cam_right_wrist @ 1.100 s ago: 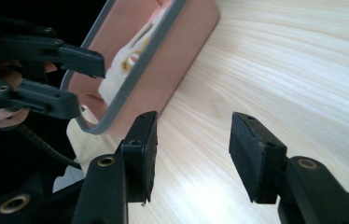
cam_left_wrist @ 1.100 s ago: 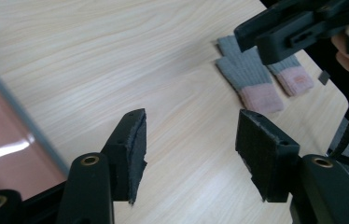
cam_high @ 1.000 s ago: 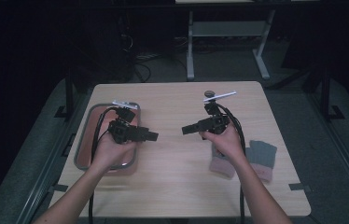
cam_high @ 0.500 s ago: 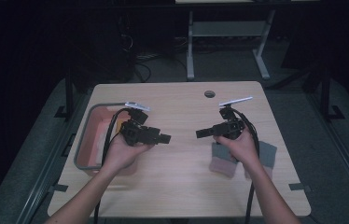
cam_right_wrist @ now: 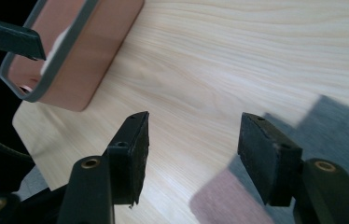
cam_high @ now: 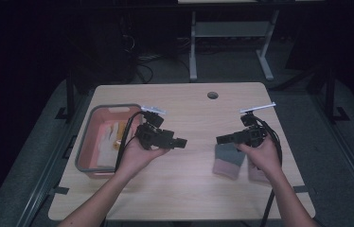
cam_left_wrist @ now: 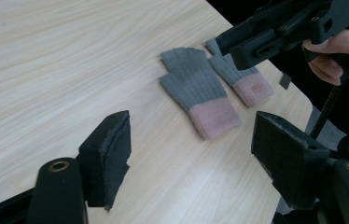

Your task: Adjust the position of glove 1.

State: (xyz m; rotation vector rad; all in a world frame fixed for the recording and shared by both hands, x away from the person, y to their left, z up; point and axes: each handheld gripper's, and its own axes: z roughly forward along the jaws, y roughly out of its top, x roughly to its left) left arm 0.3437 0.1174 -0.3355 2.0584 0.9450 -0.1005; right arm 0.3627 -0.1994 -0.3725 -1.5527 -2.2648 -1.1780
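Lying flat on the table (cam_high: 184, 189), the two grey gloves with pink cuffs were the things in hand: the nearer glove (cam_high: 228, 161) sat in the open, and the second glove (cam_left_wrist: 241, 77) lay just beside it, partly under the person's right hand in the high view. The right gripper (cam_high: 222, 139) hung over the nearer glove, its tips pointing away from it toward the middle of the table; its jaws had just been opening and stood apart with nothing between them. The left gripper (cam_high: 180, 142) was well apart from that glove, on the side of the pink tub (cam_high: 86, 156), and aimed back at the glove; its jaws too had just been opening and held nothing (bare wood showed between them in the left gripper view). The tub, with some pale things inside that I could not make out, lay farthest from the glove. From here the likely trouble, as I judge it, was a poor pick: knit fabric lying flat gives the jaws little to bite, so a shallow pinch could slide off, bunch the cuff, or drag the neighbouring glove along because the two nearly touched.
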